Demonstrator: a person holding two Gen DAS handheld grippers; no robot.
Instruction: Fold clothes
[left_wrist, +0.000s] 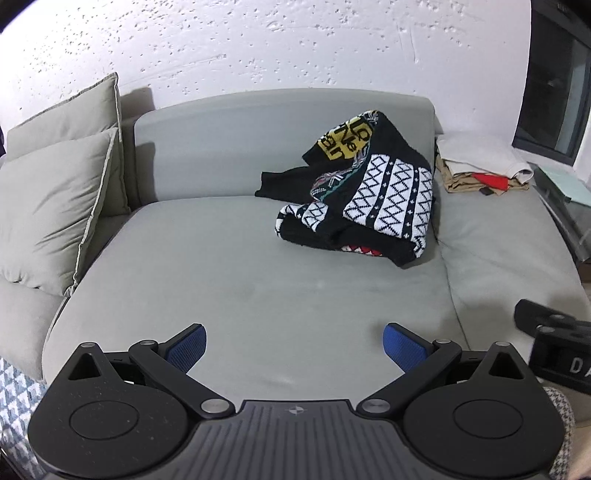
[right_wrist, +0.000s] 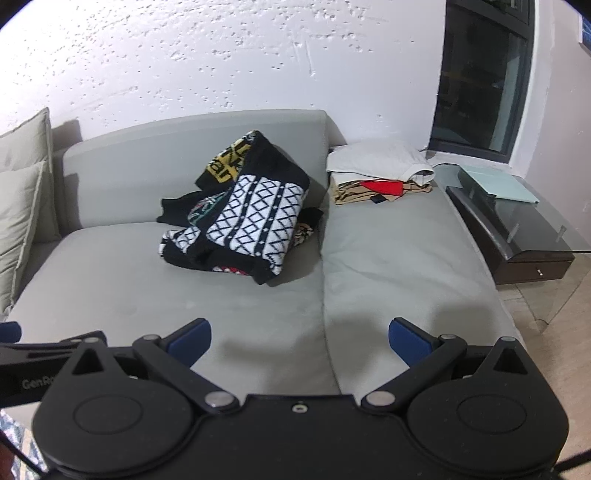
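A crumpled black-and-white patterned sweater (left_wrist: 373, 192) (right_wrist: 251, 218) with a yellow patch lies against the backrest of a grey sofa (left_wrist: 240, 280) (right_wrist: 388, 266), near the seam between two seat cushions. My left gripper (left_wrist: 295, 347) hangs open over the front of the left cushion, well short of the sweater, nothing between its blue pads. My right gripper (right_wrist: 299, 341) is open too, above the seam at the sofa's front edge, empty. Part of the right gripper's body (left_wrist: 554, 339) shows at the right edge of the left wrist view.
A stack of folded clothes (left_wrist: 480, 166) (right_wrist: 380, 173), white on top with beige and red below, rests at the sofa's far right. Two grey pillows (left_wrist: 55, 199) lean at the left end. A dark glass side table (right_wrist: 517, 225) stands right of the sofa, below a window (right_wrist: 480, 74).
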